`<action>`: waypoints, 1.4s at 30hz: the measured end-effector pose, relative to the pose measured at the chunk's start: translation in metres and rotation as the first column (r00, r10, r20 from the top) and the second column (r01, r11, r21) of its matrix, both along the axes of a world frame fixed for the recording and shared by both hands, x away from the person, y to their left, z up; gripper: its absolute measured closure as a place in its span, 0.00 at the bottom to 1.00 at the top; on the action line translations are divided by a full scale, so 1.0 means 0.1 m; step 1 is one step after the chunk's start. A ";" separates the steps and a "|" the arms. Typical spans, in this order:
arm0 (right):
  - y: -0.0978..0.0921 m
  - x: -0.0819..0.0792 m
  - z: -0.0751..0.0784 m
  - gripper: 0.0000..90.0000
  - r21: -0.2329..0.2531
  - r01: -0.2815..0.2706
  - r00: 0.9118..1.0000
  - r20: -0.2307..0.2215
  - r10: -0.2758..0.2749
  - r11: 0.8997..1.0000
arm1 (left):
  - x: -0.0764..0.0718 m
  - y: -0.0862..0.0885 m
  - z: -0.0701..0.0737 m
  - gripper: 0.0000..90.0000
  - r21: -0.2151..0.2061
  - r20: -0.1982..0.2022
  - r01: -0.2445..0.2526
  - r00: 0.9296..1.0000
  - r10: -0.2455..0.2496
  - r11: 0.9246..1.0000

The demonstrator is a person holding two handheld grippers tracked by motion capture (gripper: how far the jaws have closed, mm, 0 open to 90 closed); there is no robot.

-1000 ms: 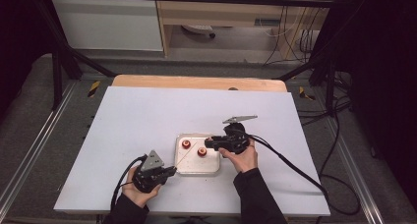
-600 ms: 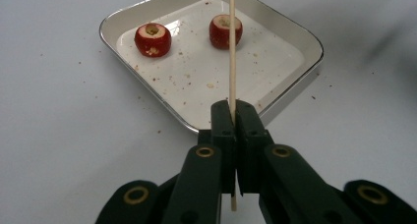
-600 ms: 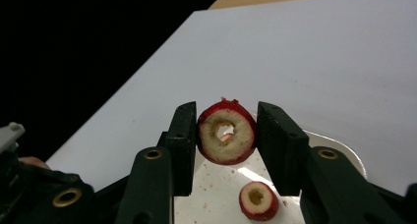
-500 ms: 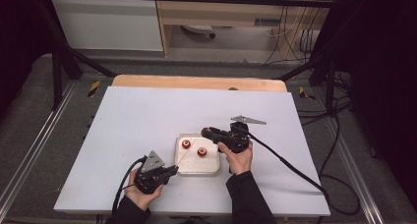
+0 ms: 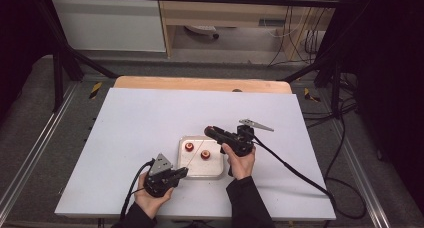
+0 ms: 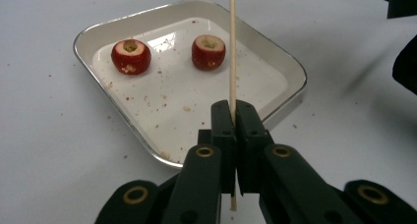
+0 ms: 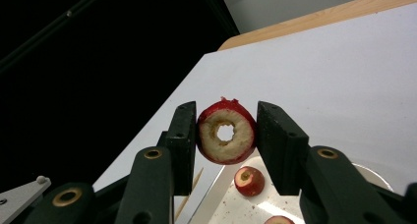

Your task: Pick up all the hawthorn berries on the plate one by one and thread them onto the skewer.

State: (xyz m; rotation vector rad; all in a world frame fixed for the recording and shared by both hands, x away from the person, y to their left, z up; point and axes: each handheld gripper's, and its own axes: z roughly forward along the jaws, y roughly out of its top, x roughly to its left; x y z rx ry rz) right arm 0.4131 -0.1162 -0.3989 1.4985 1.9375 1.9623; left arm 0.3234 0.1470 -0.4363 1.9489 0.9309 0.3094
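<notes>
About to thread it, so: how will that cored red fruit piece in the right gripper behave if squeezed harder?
The cored red fruit piece is a thin-walled ring, so it probably cracks under pressure. Crumbs on the white metal tray suggest crumbly flesh.

This looks like a lab set up for recording, not a kitchen or a home. A black metal frame (image 5: 55, 63) of slanted struts stands around the bench (image 5: 150, 118), which carries a plain white sheet over a wooden top (image 5: 200, 83). Cables (image 5: 345, 138) loop across the grey carpeted floor (image 5: 30, 133) at the right, and more hang by the wall under a wooden shelf unit (image 5: 225, 13). Yellow-and-black hazard tape (image 5: 95, 89) marks the frame's feet. Metal rails (image 5: 30, 158) run along both sides of the bench. A white cabinet (image 5: 110, 23) stands against the back wall, and the surroundings are dim.
</notes>
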 end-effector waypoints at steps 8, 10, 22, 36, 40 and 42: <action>-0.04 -0.02 0.03 0.68 0.060 0.038 0.999 0.016 -0.039 0.997 | 0.00 -0.09 0.00 0.97 -0.035 0.017 -0.028 0.999 0.028 0.999; -0.04 -0.03 0.04 0.68 0.071 0.049 0.998 0.028 -0.051 0.996 | 0.00 -0.12 0.00 0.97 -0.043 0.017 -0.029 0.999 0.030 0.999; -0.03 -0.05 0.05 0.68 0.113 0.075 0.995 0.052 -0.081 0.991 | 0.00 -0.20 0.04 0.97 -0.076 0.017 -0.051 0.999 0.052 0.996; 0.00 -0.05 0.01 0.68 0.126 0.076 0.996 0.040 -0.081 0.989 | 0.01 -0.21 0.03 0.97 -0.088 0.014 -0.065 0.998 0.067 0.994; 0.00 -0.05 0.00 0.68 0.127 0.077 0.996 0.036 -0.082 0.989 | 0.02 -0.21 0.03 0.97 -0.091 0.011 -0.066 0.998 0.068 0.994; 0.01 -0.05 -0.01 0.68 0.129 0.076 0.996 0.036 -0.081 0.989 | 0.02 -0.22 0.03 0.97 -0.092 0.008 -0.067 0.998 0.068 0.993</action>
